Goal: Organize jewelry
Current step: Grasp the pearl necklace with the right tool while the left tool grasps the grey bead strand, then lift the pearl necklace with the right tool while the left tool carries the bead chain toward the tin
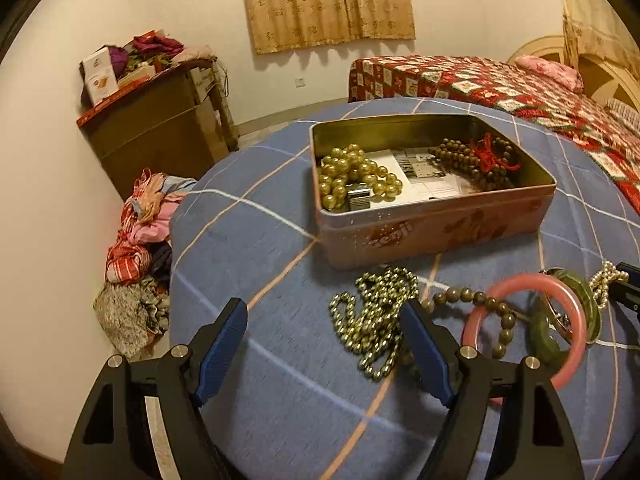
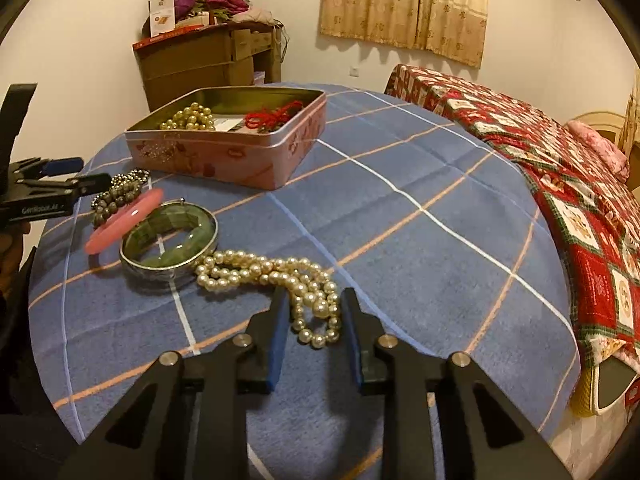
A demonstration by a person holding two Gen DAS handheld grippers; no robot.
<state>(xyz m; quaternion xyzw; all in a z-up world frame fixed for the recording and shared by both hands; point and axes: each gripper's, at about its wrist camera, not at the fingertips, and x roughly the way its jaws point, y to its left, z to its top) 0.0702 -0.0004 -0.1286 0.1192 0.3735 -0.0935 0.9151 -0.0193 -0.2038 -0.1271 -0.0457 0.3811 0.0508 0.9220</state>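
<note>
Left wrist view: the left claw [image 1: 324, 336] hangs over a round table [image 1: 256, 248] covered in a blue checked cloth, its two blue-padded fingers spread wide apart with nothing between them. Just past the right-hand finger lies a heap of small metallic bead chain [image 1: 372, 320]. To its right a string of dark olive beads [image 1: 480, 304] runs under a pink bangle [image 1: 524, 332], which overlaps a green stone bangle [image 1: 568, 316]. Beyond these stands an open pink tin [image 1: 432, 224], holding large golden pearls [image 1: 352, 176] at its left end, dark wooden beads [image 1: 464, 160] with red cord at its right end, and paper on the bottom. A bed [image 1: 520, 92] with a red patchwork quilt is behind the table, and a pile of clothes [image 1: 140, 248] lies on the floor to the left.

Right wrist view: the right claw [image 2: 314, 314] is drawn in narrow around one end of a white pearl necklace [image 2: 272, 272] lying on the table; the pearls sit between the blue pads, though whether the pads actually press on them cannot be told. The necklace trails left and touches the green stone bangle [image 2: 168, 244], with the pink bangle [image 2: 124, 220] beside it. The pink tin [image 2: 224, 152] stands farther back. The left claw [image 2: 90, 174] enters from the left edge.
</note>
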